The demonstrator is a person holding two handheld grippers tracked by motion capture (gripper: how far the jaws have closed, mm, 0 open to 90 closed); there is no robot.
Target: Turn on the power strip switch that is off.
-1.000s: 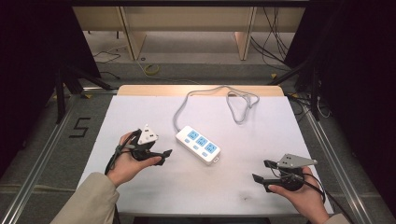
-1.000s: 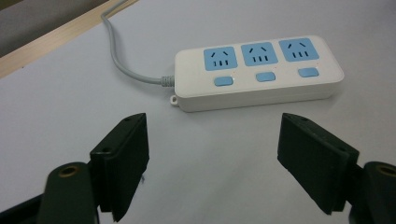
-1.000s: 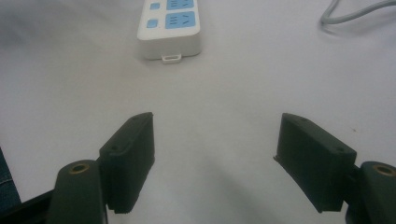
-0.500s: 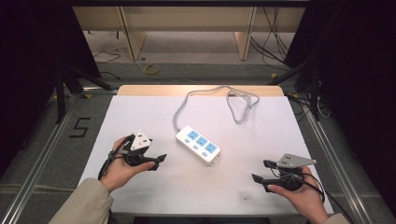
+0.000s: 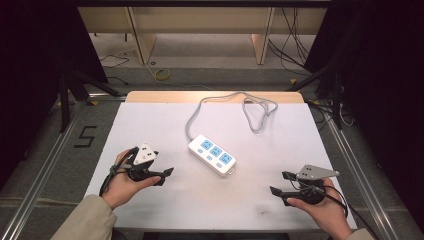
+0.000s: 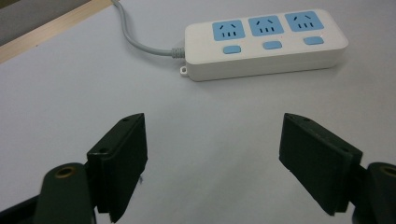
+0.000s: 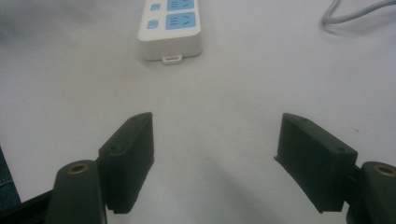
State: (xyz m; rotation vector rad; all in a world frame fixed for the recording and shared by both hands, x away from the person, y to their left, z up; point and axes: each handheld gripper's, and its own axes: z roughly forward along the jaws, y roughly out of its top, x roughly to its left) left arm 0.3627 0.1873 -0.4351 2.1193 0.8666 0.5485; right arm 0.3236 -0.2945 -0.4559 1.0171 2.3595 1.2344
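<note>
Through the left gripper view I saw my left gripper (image 6: 212, 161) with its black jaws spread wide, nothing between them, hanging over the white table (image 6: 70, 102). Ahead lay the white power strip (image 6: 266, 44), three blue sockets facing up, a blue button beneath each. Its grey cord (image 6: 135, 39) ran off toward the table's wooden edge.

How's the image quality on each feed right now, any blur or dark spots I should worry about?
High view: table evenly lit, surroundings dark, power strip sharp. Left gripper view: power strip crisp, left gripper jaws slightly soft. Right gripper view: hazier, the strip washed out near the top edge, soft shadows under the right gripper.
</note>
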